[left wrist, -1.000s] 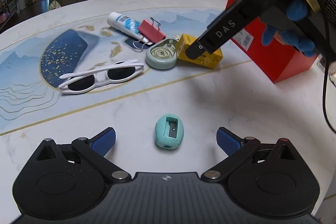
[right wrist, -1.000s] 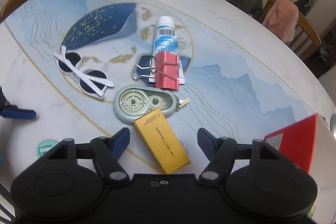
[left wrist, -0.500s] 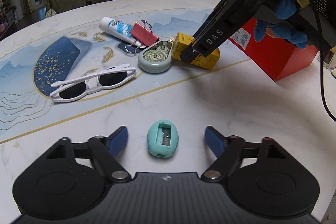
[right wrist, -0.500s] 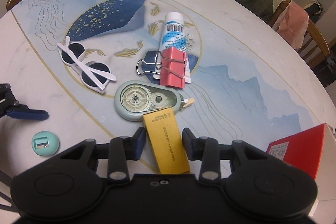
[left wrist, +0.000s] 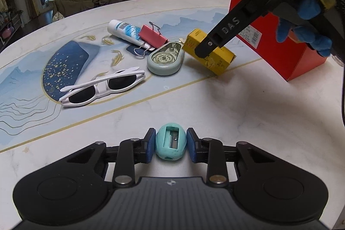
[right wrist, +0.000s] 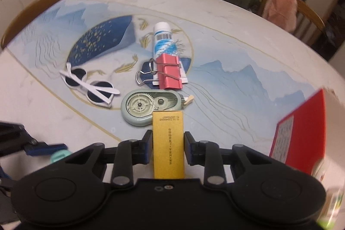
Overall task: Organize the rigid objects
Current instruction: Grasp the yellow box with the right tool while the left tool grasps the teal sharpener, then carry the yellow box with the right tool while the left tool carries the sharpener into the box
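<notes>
Left wrist view: my left claw [left wrist: 171, 144], wide open a second ago, is closing on the teal sharpener [left wrist: 171, 144] at the near table [left wrist: 258, 113] edge, pads touching its sides.

Right wrist view: my right claw [right wrist: 165, 149] is likewise closing on the yellow box [right wrist: 168, 143], now tilted off the table. Both look ready to carry to the red box [right wrist: 301, 133].
</notes>
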